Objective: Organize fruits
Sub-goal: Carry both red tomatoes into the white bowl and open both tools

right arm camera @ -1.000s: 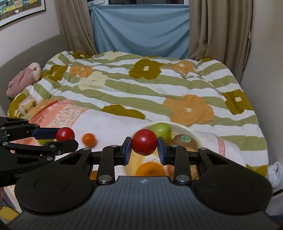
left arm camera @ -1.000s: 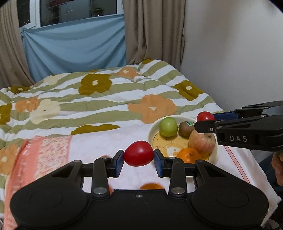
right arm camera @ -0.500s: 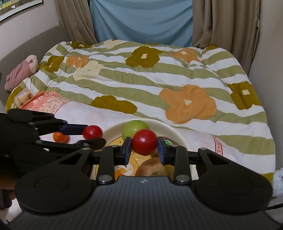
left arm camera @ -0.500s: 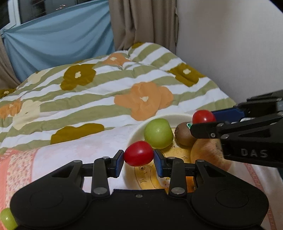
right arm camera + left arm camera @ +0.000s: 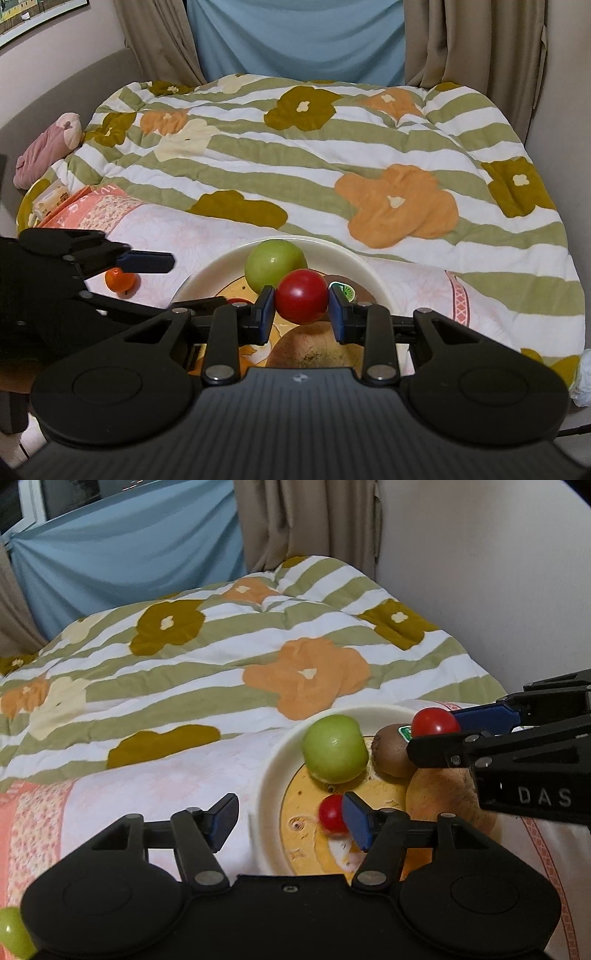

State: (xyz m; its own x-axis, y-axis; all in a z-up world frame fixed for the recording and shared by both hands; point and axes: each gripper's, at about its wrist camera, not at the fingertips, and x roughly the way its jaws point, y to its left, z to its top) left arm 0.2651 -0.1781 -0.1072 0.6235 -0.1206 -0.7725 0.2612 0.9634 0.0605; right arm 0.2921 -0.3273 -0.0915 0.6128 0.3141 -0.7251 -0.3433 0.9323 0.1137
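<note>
A cream plate (image 5: 266, 775) (image 5: 354, 258) on the bed holds a green apple (image 5: 334, 748) (image 5: 275, 264), a kiwi (image 5: 391, 751), a large tan apple (image 5: 443, 797) (image 5: 314, 350) and a small red tomato (image 5: 330, 812). My left gripper (image 5: 291, 821) is open over the plate's left rim, the red tomato beside its right finger. My right gripper (image 5: 301, 308) is shut on another red tomato (image 5: 301, 301) (image 5: 434, 720) above the plate.
A small orange (image 5: 120, 280) lies on the white cloth left of the plate, under my left gripper's finger. A green fruit (image 5: 13, 936) shows at the lower left edge. The flowered quilt (image 5: 332, 147) covers the bed; a wall (image 5: 480, 572) stands to the right.
My left gripper has opened and let go of its red tomato, which now lies on the plate. My right gripper has moved further over the plate, still holding its tomato.
</note>
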